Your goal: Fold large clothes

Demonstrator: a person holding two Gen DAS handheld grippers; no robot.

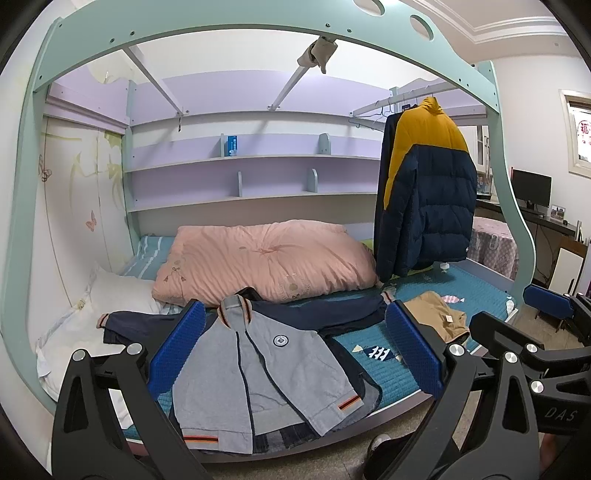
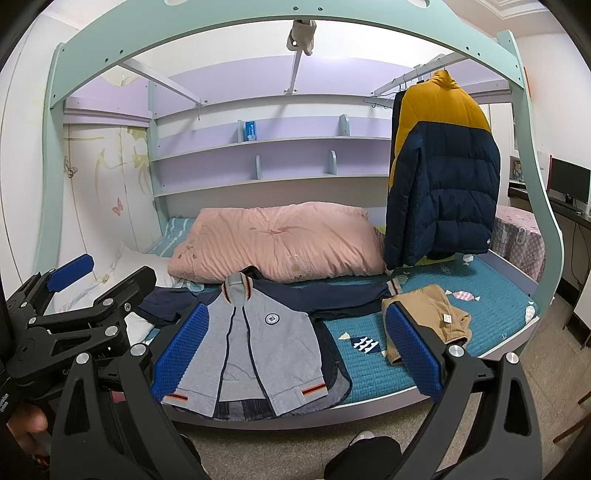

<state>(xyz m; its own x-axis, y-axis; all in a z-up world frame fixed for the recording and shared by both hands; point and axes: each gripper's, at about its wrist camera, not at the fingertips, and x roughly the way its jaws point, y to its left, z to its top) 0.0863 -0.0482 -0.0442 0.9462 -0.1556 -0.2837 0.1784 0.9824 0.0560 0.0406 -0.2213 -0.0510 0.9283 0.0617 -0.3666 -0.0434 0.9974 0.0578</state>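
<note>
A grey jacket with navy sleeves [image 1: 269, 365] [image 2: 258, 343] lies spread flat, front up, at the bed's near edge, on top of a darker denim garment [image 2: 332, 391]. Its sleeves stretch out left and right. My left gripper [image 1: 295, 350] hangs open in front of the jacket, off the bed, holding nothing. My right gripper [image 2: 299, 347] is open too, likewise short of the jacket and empty. In the right wrist view the left gripper [image 2: 96, 277] shows at the left edge; in the left wrist view the right gripper [image 1: 517, 314] shows at the right.
Folded tan trousers [image 1: 439, 314] [image 2: 432, 314] lie on the teal bed cover [image 2: 491, 306] to the jacket's right. A pink duvet [image 1: 266, 258] sits behind. A yellow and navy puffer coat [image 2: 443, 173] hangs from a rail at right. The turquoise bunk frame [image 1: 236, 27] arches overhead.
</note>
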